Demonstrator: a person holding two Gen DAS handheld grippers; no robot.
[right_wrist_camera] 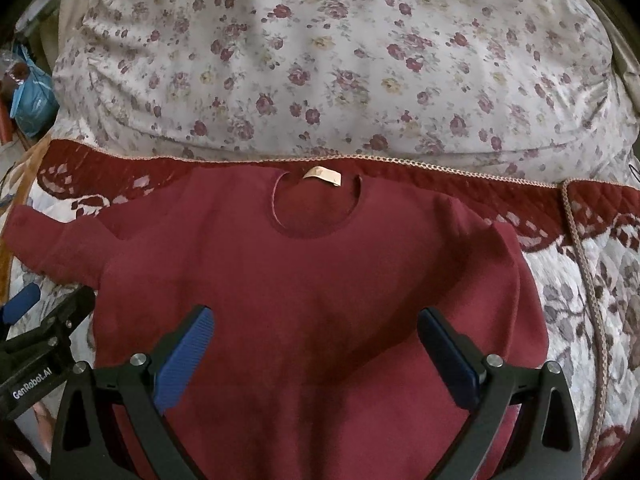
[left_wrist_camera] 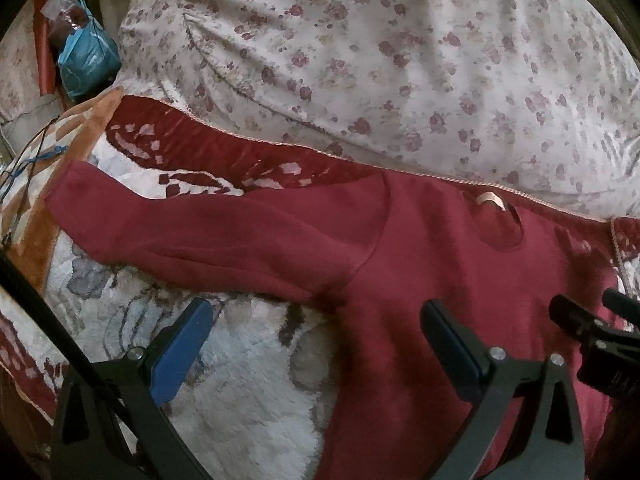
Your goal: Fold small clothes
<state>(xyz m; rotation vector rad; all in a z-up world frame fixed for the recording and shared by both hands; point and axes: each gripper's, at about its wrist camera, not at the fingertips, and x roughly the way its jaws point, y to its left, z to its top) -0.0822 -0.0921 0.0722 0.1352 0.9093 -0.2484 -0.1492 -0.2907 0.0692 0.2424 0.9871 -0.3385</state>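
My right gripper hangs wide-jawed over the body of the sweater, holding nothing. My left gripper is likewise spread and empty, one finger over the quilt, the other over the sweater's side edge.

The sweater lies flat, front up, ahead of both tools, its neckline and label at the far end near the floral pillow. One sleeve stretches away to the left of my left gripper; the other seems tucked along the right edge (I cannot tell how).

Handling, as I judge it: light, soft, limp fleece-like cloth that will sag and drape, not slip, and may cling to the plush quilt. Best holds are seamed edges: the left cuff or shoulder seam, pinched shallowly through one layer group only.
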